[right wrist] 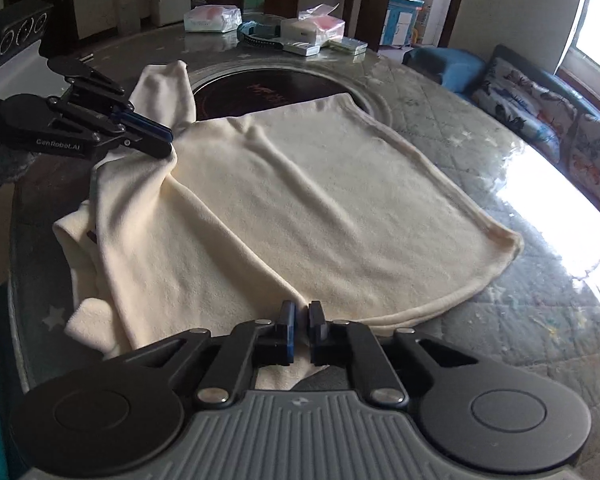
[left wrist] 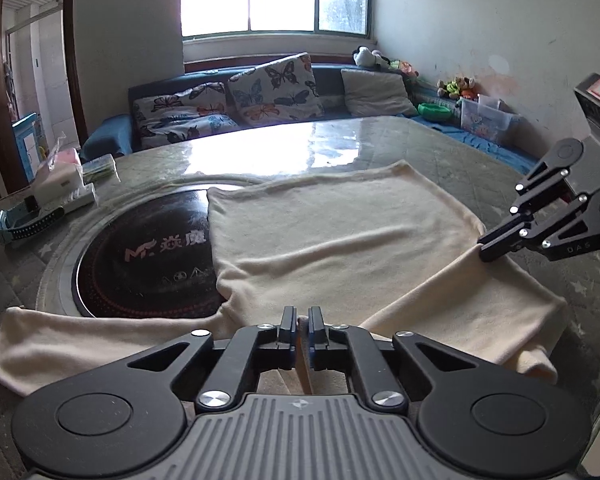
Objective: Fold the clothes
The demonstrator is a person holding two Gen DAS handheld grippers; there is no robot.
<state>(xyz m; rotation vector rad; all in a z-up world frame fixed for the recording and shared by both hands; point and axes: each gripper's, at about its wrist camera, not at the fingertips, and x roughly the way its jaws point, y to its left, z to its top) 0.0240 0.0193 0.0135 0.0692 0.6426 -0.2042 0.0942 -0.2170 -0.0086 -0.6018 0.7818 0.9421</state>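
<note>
A cream long-sleeved top [left wrist: 340,224] lies spread on the round glass-covered table [left wrist: 460,140], partly over a black hob [left wrist: 148,256] set in the table's middle. My left gripper [left wrist: 302,318] is shut on a pinch of the top's near edge, by the shoulder. One sleeve [left wrist: 80,340] trails off to the left. My right gripper [left wrist: 485,251] is shut on the cloth's right side, lifting a small peak. In the right wrist view the right gripper [right wrist: 302,312] pinches the top [right wrist: 320,200] at a fold, and the left gripper [right wrist: 166,140] grips it at the far left.
Tissue packs [left wrist: 60,184] and a blue strap-like item [left wrist: 24,224] sit at the table's left side, shown at the far edge [right wrist: 312,28] in the right wrist view. A blue sofa with butterfly cushions [left wrist: 260,92] stands beyond the table under a window.
</note>
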